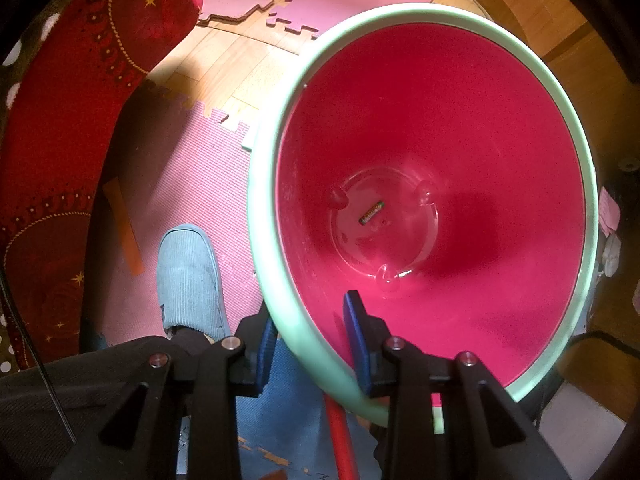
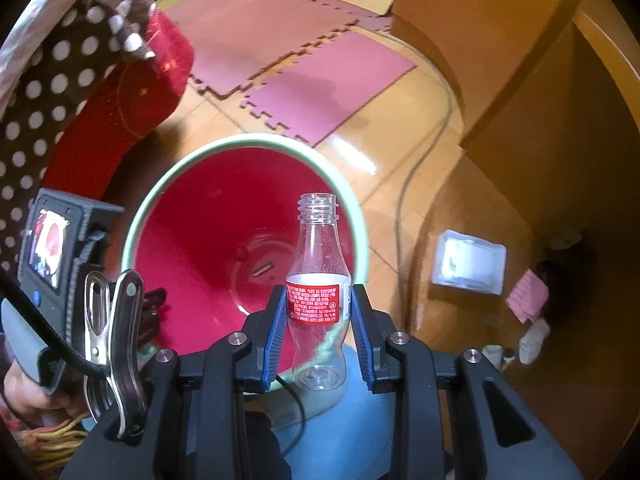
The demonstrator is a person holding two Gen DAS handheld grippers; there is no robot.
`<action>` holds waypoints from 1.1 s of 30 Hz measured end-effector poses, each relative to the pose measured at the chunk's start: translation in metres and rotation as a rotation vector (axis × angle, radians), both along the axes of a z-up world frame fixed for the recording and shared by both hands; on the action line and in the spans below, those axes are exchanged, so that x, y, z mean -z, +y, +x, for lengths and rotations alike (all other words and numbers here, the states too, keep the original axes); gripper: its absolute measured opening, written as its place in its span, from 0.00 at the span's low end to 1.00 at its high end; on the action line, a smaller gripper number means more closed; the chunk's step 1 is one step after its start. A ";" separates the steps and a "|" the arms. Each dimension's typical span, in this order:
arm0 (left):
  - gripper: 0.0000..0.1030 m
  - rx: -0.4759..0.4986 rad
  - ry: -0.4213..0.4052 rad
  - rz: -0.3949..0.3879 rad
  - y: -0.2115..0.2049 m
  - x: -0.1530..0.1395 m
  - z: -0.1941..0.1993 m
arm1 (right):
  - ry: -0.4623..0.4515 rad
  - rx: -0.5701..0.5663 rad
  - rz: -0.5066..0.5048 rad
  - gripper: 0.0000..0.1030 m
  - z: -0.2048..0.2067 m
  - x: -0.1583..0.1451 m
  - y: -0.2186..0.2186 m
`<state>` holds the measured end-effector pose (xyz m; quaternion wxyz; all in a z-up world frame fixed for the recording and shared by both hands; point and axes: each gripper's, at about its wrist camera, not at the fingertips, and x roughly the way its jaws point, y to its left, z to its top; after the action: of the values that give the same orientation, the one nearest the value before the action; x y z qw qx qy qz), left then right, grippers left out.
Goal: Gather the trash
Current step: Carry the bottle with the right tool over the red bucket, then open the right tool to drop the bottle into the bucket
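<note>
The wooden plank floor [image 2: 400, 128] is lying glossy and honey-coloured, and pink foam puzzle mats [image 2: 328, 80] with toothed, interlocking edges are covering parts of it at the far side. A dark red fabric cushion [image 1: 80, 92] stitched with gold stars and dotted rings is curving along the left.

The large round plastic bin [image 1: 584, 184], deep pink inside with a smooth pale mint-green rim, is filling the middle of the left wrist view. A small cylindrical battery [image 1: 371, 213] with a striped wrapper is lying on its shiny, ring-moulded bottom; its print is too small to read.

The left gripper [image 1: 310, 344] is pointing down and clamping the near rim of the bin between its ribbed blue pads. A light blue corduroy slipper [image 1: 190, 280] is standing on the mat just left of the bin.

The right gripper [image 2: 319, 334] is gripping a clear, capless, waisted plastic bottle [image 2: 319, 248] at its red and white label, the jaws narrow around it. The label's fine white writing is too small to read. The bottle is being held over the near edge of the bin, its threaded neck pointing to the far side.
</note>
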<state>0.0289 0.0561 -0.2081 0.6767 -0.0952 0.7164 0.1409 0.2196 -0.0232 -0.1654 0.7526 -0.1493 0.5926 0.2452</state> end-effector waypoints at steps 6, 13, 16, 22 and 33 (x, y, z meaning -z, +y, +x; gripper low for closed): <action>0.33 0.000 0.000 0.000 0.001 0.000 0.000 | 0.019 -0.057 0.015 0.31 -0.003 0.006 0.018; 0.33 -0.001 0.000 0.002 0.000 0.000 0.000 | 0.095 -0.085 0.058 0.31 0.002 0.022 0.030; 0.33 -0.002 0.000 0.001 0.000 0.000 0.000 | 0.135 -0.107 0.075 0.31 0.004 0.032 0.036; 0.33 -0.001 -0.001 0.003 0.000 0.001 0.000 | 0.175 -0.143 0.054 0.31 0.006 0.052 0.047; 0.33 0.000 -0.002 0.005 0.000 0.001 -0.001 | 0.211 -0.170 0.018 0.31 0.008 0.078 0.057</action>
<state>0.0282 0.0559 -0.2092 0.6775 -0.0935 0.7155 0.1425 0.2278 0.0339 -0.2433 0.6638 -0.1656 0.6514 0.3280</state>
